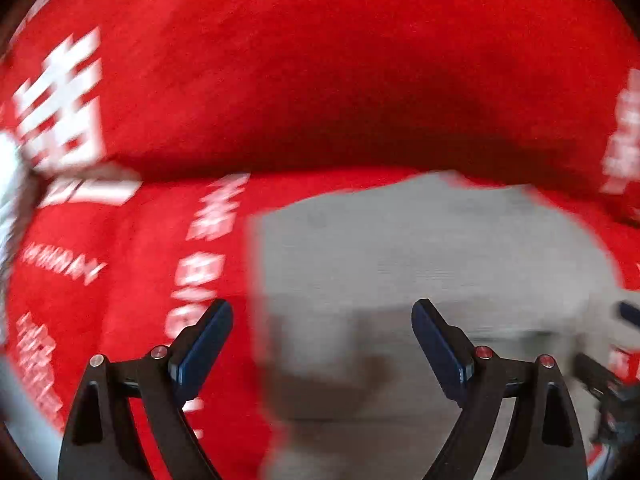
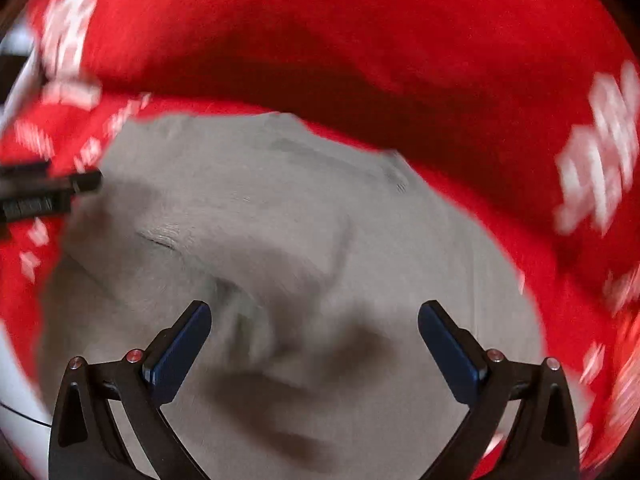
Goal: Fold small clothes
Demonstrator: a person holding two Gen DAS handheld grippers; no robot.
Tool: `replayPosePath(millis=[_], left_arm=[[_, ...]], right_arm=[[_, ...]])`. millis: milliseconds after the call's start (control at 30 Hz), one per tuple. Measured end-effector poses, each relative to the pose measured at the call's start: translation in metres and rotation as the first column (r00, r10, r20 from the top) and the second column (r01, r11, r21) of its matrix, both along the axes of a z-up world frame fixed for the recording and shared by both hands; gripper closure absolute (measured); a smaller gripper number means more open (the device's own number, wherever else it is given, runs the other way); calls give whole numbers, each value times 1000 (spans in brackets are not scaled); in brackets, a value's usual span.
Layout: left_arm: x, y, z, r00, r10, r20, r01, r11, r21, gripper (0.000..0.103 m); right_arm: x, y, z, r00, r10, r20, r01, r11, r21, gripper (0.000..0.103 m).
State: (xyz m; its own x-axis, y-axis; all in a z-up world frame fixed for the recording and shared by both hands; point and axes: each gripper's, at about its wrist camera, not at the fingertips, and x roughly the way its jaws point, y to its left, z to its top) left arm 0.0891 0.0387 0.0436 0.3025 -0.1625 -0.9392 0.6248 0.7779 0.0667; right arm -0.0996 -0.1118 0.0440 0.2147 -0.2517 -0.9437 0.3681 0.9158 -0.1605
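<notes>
Red cloth (image 1: 320,60) with white print fills the background of both your views and covers the whole surface, rising in a fold across the top, with blurred white lettering running down its left side in the left wrist view and along its right edge in the right one. On it lies the grey garment (image 2: 280,220), flat but creased, with a folded ridge near the middle; in the left wrist view you see the garment (image 1: 420,260) to the right, its straight left edge against the red. Your left gripper (image 1: 322,344) hangs over that edge with its jaws wide apart, nothing between them. Your right gripper (image 2: 314,344) points down over the garment's middle, jaws likewise spread and gripping nothing; whether the tips touch the fabric you cannot tell through the blur. At that view's left edge you see the left gripper (image 2: 48,192) as a dark shape
</notes>
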Motion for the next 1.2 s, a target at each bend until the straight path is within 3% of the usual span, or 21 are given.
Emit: replayPosePath(millis=[67, 133, 167, 200, 267, 300, 367, 433, 500, 600, 633, 700, 733, 800, 867, 900, 967, 1100, 1133, 1167, 1200], left_arm=[[12, 14, -20, 996, 75, -39, -73, 996, 46, 12], [16, 24, -37, 990, 114, -77, -109, 992, 61, 12], [10, 19, -41, 991, 110, -81, -105, 992, 67, 12], [5, 21, -45, 991, 105, -78, -100, 993, 67, 12], [-1, 25, -44, 993, 101, -61, -98, 994, 49, 12], [-2, 26, -44, 993, 100, -63, -97, 994, 48, 12], [-3, 24, -45, 992, 99, -73, -96, 995, 41, 12], [-2, 23, -45, 992, 90, -88, -88, 996, 34, 12], [8, 19, -49, 992, 78, -99, -75, 997, 31, 12], [19, 16, -54, 990, 68, -124, -65, 997, 29, 12], [29, 17, -59, 988, 66, -138, -64, 998, 22, 12], [39, 16, -55, 986, 56, -159, -57, 998, -3, 12], [45, 15, -54, 985, 54, -161, -57, 998, -12, 12], [61, 12, -53, 982, 49, -183, -55, 998, -28, 12], [74, 8, -58, 972, 47, -232, -56, 998, -34, 12], [79, 5, -61, 966, 44, -253, -53, 998, -31, 12], [84, 0, -66, 964, 30, -264, -38, 999, -27, 12], [91, -4, -73, 954, 31, -298, -44, 998, -39, 12], [93, -3, -73, 952, 34, -303, -51, 998, -46, 18], [94, -3, -73, 952, 32, -306, -52, 997, -56, 32], [95, -3, -72, 953, 19, -301, -40, 997, -64, 40]], right_arm=[[25, 14, -18, 994, 89, -61, -95, 990, -104, 3], [37, 16, -31, 985, 132, -107, -149, 975, -165, 36], [35, 6, -30, 990, 113, -83, -122, 986, -110, 79], [36, -7, -26, 998, 56, -41, -58, 998, -36, 87], [20, -37, -15, 994, -90, 62, 84, 991, 100, 87], [-1, -63, -8, 962, -230, 144, 194, 953, 232, 87], [-34, -93, -6, 889, -413, 196, 323, 871, 371, 87], [-80, -122, -16, 757, -625, 192, 450, 711, 540, 73], [-113, -131, -23, 648, -746, 156, 505, 573, 645, 29], [-161, -138, -42, 467, -881, 81, 546, 359, 757, 27], [-170, -136, -43, 424, -903, 69, 535, 311, 786, 27], [-174, -126, -42, 390, -920, 40, 511, 253, 821, 27], [-171, -119, -41, 395, -918, 31, 491, 240, 838, 27], [-152, -94, -39, 448, -894, 8, 413, 215, 885, 27], [-122, -53, -46, 523, -852, -21, 336, 183, 924, 27], [-96, -26, -54, 575, -817, -53, 291, 143, 946, 27], [-63, 3, -65, 618, -782, -84, 265, 106, 958, 27], [-2, 38, -83, 619, -780, -94, 233, 67, 970, 27], [3, 41, -84, 615, -783, -96, 237, 67, 969, 27], [4, 44, -82, 610, -786, -99, 243, 67, 968, 29], [-2, 44, -80, 605, -790, -98, 242, 65, 968, 41]])
